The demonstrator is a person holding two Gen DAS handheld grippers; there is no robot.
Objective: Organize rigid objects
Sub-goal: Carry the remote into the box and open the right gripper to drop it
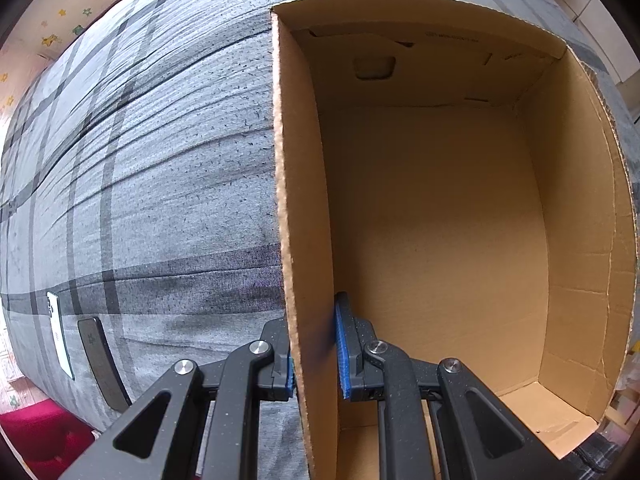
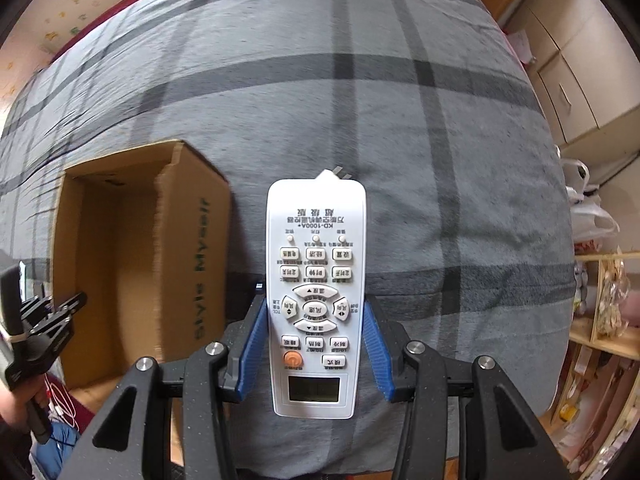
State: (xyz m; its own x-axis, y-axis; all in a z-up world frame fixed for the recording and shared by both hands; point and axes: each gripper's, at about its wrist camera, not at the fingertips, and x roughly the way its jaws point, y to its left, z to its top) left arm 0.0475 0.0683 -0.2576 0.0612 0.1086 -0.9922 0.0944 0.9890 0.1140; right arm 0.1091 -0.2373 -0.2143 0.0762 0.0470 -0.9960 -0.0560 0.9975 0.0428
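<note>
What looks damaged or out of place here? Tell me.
The cardboard box has a ragged, torn right rim. The left gripper is clamped on its left wall. The right gripper holds a white remote. Nothing is spilled.

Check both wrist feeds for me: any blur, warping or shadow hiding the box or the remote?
Left wrist view: sharp, fisheye bows the cardboard box walls; far inner wall shaded but readable. Right wrist view: remote crisp in the right gripper, its print legible; plaid blanket and box lettering slightly smeared; edges heavily curved.
</note>
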